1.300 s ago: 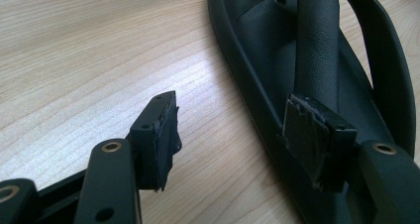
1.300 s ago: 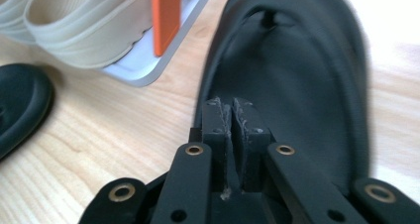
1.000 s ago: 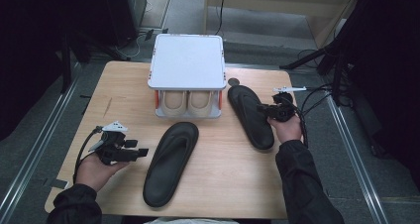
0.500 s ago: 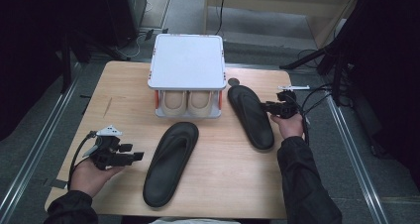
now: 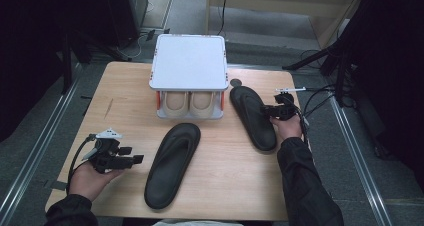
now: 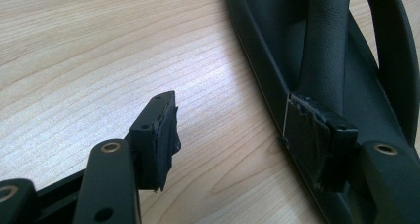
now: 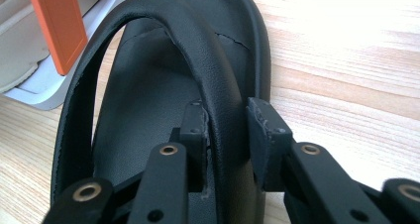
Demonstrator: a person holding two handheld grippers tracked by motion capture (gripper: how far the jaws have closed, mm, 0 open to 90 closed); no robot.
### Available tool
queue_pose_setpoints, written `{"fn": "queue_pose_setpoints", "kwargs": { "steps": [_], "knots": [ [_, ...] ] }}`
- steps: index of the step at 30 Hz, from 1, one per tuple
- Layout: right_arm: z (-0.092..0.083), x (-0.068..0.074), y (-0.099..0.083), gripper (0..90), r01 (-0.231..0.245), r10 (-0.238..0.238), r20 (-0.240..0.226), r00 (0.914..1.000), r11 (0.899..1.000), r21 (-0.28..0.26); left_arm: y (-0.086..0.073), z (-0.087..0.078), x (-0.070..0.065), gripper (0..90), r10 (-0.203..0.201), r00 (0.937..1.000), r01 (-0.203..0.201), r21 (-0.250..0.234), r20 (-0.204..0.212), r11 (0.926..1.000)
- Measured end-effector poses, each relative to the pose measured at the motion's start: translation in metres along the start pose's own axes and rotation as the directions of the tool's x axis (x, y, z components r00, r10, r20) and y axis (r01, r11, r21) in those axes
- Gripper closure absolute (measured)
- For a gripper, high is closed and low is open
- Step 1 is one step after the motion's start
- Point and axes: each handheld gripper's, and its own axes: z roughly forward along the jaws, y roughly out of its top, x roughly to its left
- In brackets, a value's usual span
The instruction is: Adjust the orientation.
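Right claw (image 7: 225, 130) has been closing around the right sandal's (image 5: 252, 117) strap near the surface's (image 5: 125, 86) right edge, beside the rack (image 5: 189, 66); left claw (image 5: 131, 159) gapes empty.

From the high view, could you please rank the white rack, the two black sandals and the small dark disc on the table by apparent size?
1. White rack.
2. Near black sandal and far black sandal: a matching pair; the near one just looks bigger, so unranked.
3. Dark disc, by far the smallest.

Two black sandals (image 5: 172, 165) (image 5: 253, 117), one rack (image 5: 189, 66)
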Motion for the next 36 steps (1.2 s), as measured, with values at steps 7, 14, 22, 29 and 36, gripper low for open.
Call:
{"fn": "queue_pose_setpoints", "kwargs": {
  "steps": [7,14,22,29,36],
  "knots": [
    [-0.003,0.004,0.007,74.7,-0.018,0.018,0.004,0.9998,0.999,0.038,0.000,0.000,0.001,38.4,-0.005,1.0000,0.005,-0.001,0.004,1.0000],
    [-0.010,0.016,0.012,75.2,-0.011,0.011,0.012,0.9999,0.999,0.031,0.002,0.001,0.001,38.5,-0.003,1.0000,0.003,-0.001,0.006,1.0000],
    [-0.034,0.026,0.009,75.2,-0.021,0.021,0.002,0.9998,1.000,0.013,0.006,0.005,0.000,38.5,0.006,0.9998,-0.006,0.002,0.017,1.0000],
    [-0.057,0.035,-0.004,75.1,-0.013,0.013,-0.013,0.9998,1.000,-0.010,0.013,0.010,-0.001,41.2,0.023,0.9993,-0.023,0.011,0.029,0.9997],
    [-0.073,0.054,-0.027,74.9,0.004,-0.004,-0.029,0.9996,1.000,-0.007,0.020,0.016,-0.001,55.2,0.033,0.9985,-0.034,0.022,0.043,0.9992]
  ]
}}
